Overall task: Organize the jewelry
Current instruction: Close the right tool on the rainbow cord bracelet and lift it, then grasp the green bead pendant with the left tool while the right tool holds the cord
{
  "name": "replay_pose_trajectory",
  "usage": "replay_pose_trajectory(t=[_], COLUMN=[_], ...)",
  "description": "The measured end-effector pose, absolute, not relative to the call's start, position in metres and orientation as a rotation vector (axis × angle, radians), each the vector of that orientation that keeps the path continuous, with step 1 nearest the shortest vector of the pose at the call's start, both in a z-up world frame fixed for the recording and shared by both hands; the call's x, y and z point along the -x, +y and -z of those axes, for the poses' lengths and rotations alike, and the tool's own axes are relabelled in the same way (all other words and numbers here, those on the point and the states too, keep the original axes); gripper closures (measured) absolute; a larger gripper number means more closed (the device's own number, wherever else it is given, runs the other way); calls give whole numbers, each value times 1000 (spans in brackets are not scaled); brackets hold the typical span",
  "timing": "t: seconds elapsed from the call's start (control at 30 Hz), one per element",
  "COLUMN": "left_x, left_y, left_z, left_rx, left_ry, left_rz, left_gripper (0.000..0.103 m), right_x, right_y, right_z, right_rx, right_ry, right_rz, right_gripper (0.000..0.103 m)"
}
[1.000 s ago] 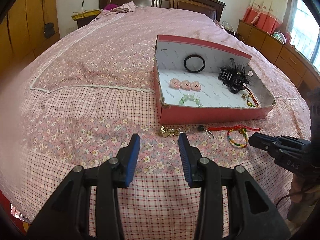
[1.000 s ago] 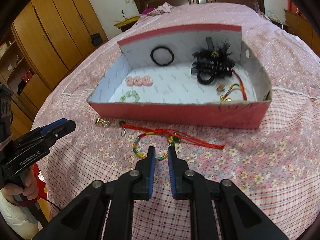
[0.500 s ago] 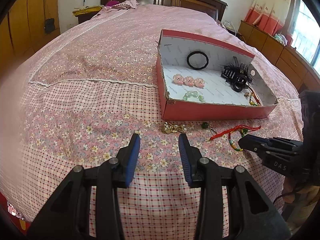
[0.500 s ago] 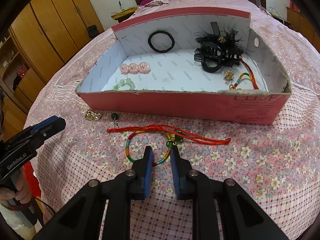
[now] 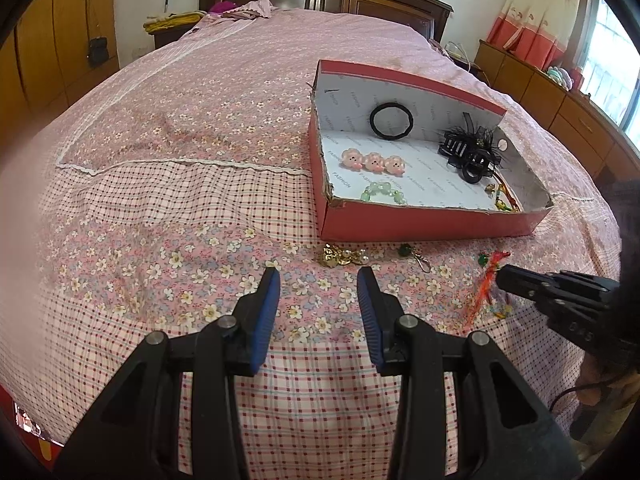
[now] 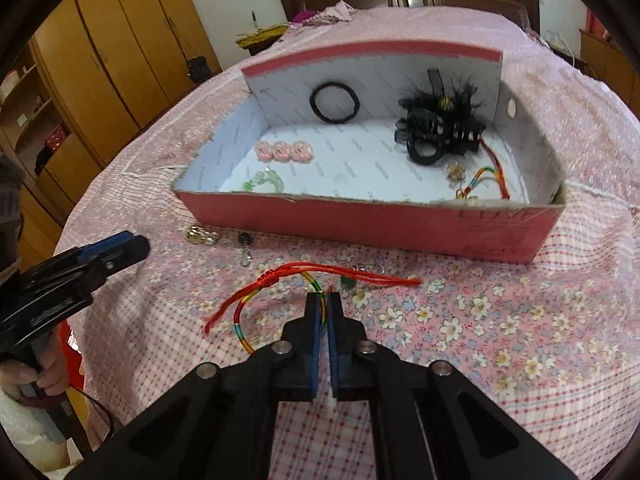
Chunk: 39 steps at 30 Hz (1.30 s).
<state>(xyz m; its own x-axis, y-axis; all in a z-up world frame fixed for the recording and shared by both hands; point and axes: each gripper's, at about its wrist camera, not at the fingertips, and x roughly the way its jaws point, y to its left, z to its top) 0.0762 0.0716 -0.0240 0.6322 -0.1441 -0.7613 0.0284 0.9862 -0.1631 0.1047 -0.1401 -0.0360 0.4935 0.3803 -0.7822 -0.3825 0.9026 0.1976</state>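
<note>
- Rainbow-striped cord bracelet with red string tails (image 6: pixel 256 304) lifted off the pink floral bedspread (image 6: pixel 480 320), at 6 o'clock of the red cardboard box (image 6: pixel 360 220); tails running 3-to-8 o'clock.
- Right gripper (image 6: pixel 325 300) pinched narrow on its loop.
- Left gripper (image 5: pixel 318 280) spread wide, holding nothing.

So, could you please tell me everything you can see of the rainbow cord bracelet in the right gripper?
The rainbow cord bracelet is a thin loop wrapped in red, yellow, green and blue bands, with red cord tails and a knot. The right gripper is shut on its rim, so the loop hangs tilted above the floral bedspread, in front of the red box. A small green bead sits near the pinch.
</note>
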Motion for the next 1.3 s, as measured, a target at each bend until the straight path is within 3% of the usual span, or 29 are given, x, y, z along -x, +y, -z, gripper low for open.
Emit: replay_pose_trajectory(t=[0.47, 1.3], left_x=[-78, -115], left_y=[51, -4], left_z=[22, 48], left_rx=[92, 69], left_ry=[865, 901], left_rz=[121, 168], left_gripper=[72, 75], right_x=[-84, -89], right_y=[-173, -213], right_z=[-7, -9], right_rx=[-29, -123], right_ry=[824, 776], right_rz=[-428, -389], right_gripper=[98, 98])
